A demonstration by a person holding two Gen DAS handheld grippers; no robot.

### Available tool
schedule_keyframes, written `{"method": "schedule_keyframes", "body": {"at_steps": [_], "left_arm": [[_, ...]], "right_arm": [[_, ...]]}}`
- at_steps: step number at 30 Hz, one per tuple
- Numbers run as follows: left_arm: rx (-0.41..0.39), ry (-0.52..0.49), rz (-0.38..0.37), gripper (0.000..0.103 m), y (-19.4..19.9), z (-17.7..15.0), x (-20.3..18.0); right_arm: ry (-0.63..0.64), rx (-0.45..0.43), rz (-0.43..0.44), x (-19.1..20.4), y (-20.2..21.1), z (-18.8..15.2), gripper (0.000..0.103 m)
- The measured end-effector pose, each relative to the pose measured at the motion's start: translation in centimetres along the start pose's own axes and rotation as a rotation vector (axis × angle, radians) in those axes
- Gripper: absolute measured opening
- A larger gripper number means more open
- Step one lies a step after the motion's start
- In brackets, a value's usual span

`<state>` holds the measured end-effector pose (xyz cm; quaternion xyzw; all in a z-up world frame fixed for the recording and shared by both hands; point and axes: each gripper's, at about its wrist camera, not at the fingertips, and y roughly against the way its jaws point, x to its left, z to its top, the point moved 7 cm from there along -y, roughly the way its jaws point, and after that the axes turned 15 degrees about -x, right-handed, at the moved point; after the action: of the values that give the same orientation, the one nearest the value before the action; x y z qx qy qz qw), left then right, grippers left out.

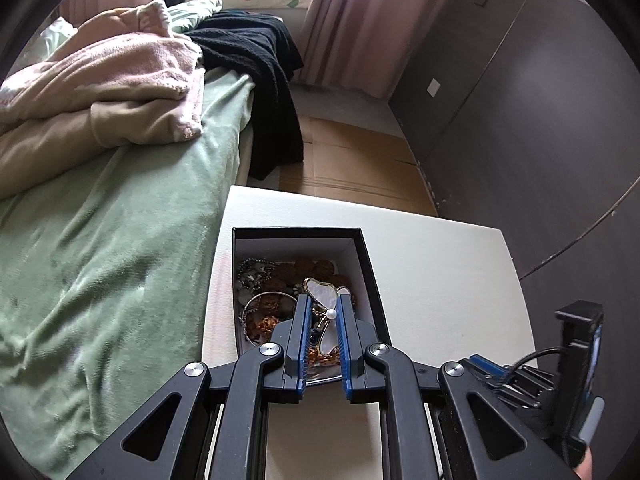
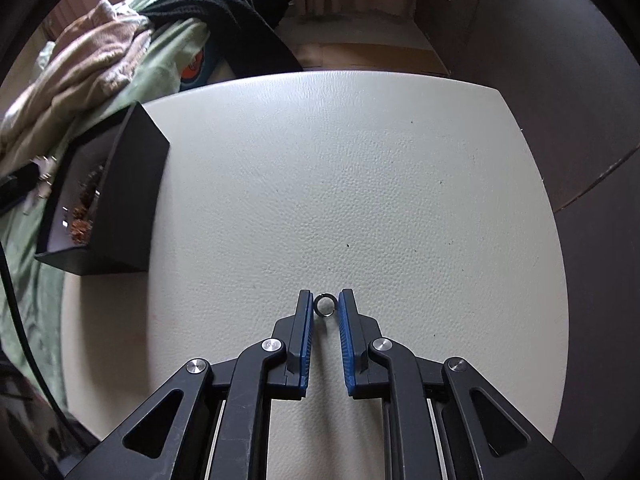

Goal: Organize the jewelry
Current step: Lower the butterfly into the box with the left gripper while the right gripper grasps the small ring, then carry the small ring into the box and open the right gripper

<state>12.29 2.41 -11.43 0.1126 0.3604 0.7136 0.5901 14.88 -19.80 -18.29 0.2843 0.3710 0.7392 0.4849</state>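
Left gripper [image 1: 324, 310]: jaws clamped on a mother-of-pearl butterfly brooch [image 1: 325, 307] with a centre pearl, over the black jewelry box [image 1: 372, 264] at 12 o'clock; light, thin-winged, likely fragile, best held across the gilt body. Right gripper [image 2: 325, 305]: jaws narrowly apart, flanking a small dark ring [image 2: 324, 305] on the white leatherette tabletop [image 2: 360, 180], box at 10 o'clock; ring light, rigid, probably slippery, taken across its outer band.
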Motion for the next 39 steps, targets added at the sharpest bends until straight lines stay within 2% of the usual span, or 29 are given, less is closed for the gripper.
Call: {"method": "schedule_keyframes", "body": {"at_steps": [5,11,16,17,18,20,21,29,39], "left_arm": [[-0.003,0.007,0.004,0.013,-0.1,0.2,0.1],[0.002,-0.003,-0.010,0.013,-0.4,0.6,0.2],[0.016,0.021,-0.071,0.015,-0.9,1.3,0.1],[0.026,0.029,-0.077,0.023,-1.1,1.3,0.2],[0.031,0.039,-0.080,0.039,-1.3,1.5,0.4],[0.015,0.069,-0.083,0.063,-1.2,2.0,1.1],[-0.001,0.083,-0.084,0.067,-1.0,2.4,1.3],[-0.041,0.167,-0.088,0.067,0.0,4.4,4.0],[-0.067,0.196,-0.086,0.068,1.5,5.0,5.7]], "right_arm": [[-0.041,-0.041,0.050,0.3,1.3,1.1,0.014],[-0.115,-0.092,0.177,1.2,3.3,2.5,0.014],[-0.147,-0.149,0.259,2.8,4.4,3.9,0.014],[-0.156,-0.161,0.284,3.1,4.6,4.2,0.014],[-0.162,-0.169,0.303,3.3,4.9,4.4,0.014],[-0.175,-0.184,0.333,4.1,4.8,5.3,0.014],[-0.180,-0.192,0.347,4.4,4.9,5.6,0.014],[-0.207,-0.238,0.466,7.7,5.2,7.0,0.014],[-0.252,-0.246,0.601,12.4,3.4,8.1,0.015]]}}
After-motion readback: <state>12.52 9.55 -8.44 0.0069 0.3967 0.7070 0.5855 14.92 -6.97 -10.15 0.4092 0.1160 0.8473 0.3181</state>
